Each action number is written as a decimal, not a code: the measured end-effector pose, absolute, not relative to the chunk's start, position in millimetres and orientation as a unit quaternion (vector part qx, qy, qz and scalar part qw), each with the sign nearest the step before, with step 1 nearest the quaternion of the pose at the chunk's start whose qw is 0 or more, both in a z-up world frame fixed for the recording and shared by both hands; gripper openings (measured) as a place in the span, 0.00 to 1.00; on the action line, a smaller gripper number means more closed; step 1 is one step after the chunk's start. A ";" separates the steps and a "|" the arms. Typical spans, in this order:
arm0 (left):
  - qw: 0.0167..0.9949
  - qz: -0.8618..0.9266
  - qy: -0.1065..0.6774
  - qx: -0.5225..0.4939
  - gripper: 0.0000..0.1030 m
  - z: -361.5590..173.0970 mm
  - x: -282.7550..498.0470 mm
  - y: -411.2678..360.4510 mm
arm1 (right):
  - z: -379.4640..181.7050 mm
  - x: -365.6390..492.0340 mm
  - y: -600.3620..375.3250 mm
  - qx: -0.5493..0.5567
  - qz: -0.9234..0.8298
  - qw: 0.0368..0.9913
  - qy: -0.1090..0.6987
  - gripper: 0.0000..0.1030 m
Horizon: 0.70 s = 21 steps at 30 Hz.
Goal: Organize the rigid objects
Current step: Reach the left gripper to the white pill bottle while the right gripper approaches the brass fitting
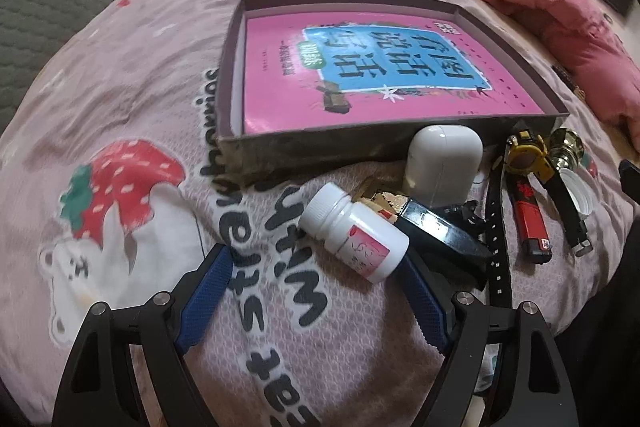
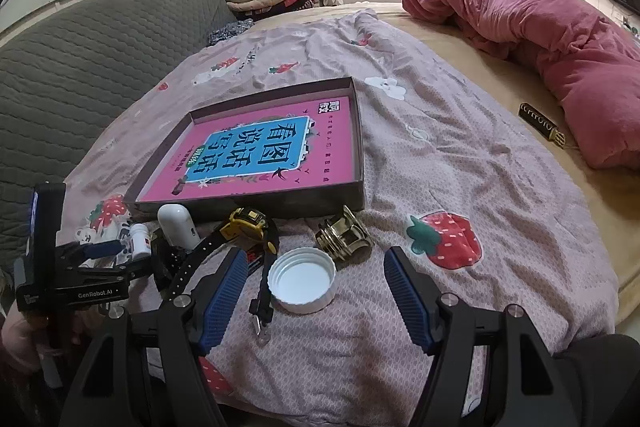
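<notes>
While resting on a pink strawberry-print bedspread (image 1: pixel 160 99), the items are lying as follows:

Box: shallow open cardboard box (image 1: pixel 256 151) holding a pink book (image 1: pixel 360 67) with a blue title panel, lying flat inside.

Clutter: sitting just in front of the box's near wall; a white pill bottle (image 1: pixel 354 233) on its side, a white oval case (image 1: pixel 442 163), a yellow-faced watch (image 1: pixel 524 153), a red lighter (image 1: pixel 530 223), a brass knob (image 2: pixel 344 233), a white lid (image 2: pixel 302 279) lying hollow side up.

Left gripper (image 1: pixel 316 263): hovering low, blue fingers spread wide, the bottle lying beside the right finger, nothing grasped.

Right gripper (image 2: pixel 316 267): jaws gaping apart, empty, lid lying between the fingers.
</notes>
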<state>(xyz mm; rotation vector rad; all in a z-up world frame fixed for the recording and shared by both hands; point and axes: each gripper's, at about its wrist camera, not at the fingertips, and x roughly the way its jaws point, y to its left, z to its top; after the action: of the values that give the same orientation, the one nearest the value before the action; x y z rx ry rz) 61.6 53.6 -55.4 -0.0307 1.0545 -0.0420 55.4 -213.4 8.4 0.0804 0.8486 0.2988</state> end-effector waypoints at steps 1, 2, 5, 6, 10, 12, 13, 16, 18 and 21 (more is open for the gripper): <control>0.865 -0.026 0.501 -0.012 0.82 -55.9 63.3 54.1 | 7.4 57.5 -214.1 0.039 0.146 0.898 0.413 0.68; 0.865 -0.029 0.501 -0.011 0.82 -56.3 65.3 54.6 | 6.3 59.7 -214.6 0.039 0.147 0.897 0.416 0.68; 0.866 -0.037 0.498 -0.011 0.82 -57.9 70.9 57.4 | 3.3 68.6 -218.1 0.031 0.150 0.893 0.423 0.68; 0.867 -0.039 0.496 -0.011 0.82 -58.5 72.1 58.1 | 2.6 72.3 -219.4 0.025 0.149 0.892 0.425 0.68; 0.869 -0.045 0.493 -0.020 0.81 -61.3 76.0 61.6 | -3.3 86.7 -224.4 0.015 0.148 0.888 0.436 0.68; 0.869 -0.047 0.492 -0.027 0.81 -62.2 77.6 62.9 | -7.5 92.3 -223.4 0.005 0.154 0.884 0.442 0.68; 0.870 -0.047 0.490 -0.029 0.81 -62.3 78.6 64.0 | -10.2 94.4 -221.1 -0.005 0.157 0.882 0.444 0.68; 0.871 -0.044 0.487 -0.037 0.77 -62.9 80.5 66.6 | -17.4 99.8 -210.4 -0.041 0.160 0.878 0.449 0.68; 0.872 -0.042 0.486 -0.041 0.75 -63.2 82.2 68.3 | -21.1 101.9 -203.2 -0.059 0.164 0.876 0.450 0.68; 0.873 -0.040 0.484 -0.050 0.72 -63.5 84.1 72.1 | -24.5 104.7 -196.0 -0.079 0.165 0.874 0.449 0.68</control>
<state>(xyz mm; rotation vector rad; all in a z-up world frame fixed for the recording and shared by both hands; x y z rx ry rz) 84.1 72.1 -63.5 -0.1051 1.0101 -0.0844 104.7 -196.0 -24.5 -0.1643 0.9379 0.3455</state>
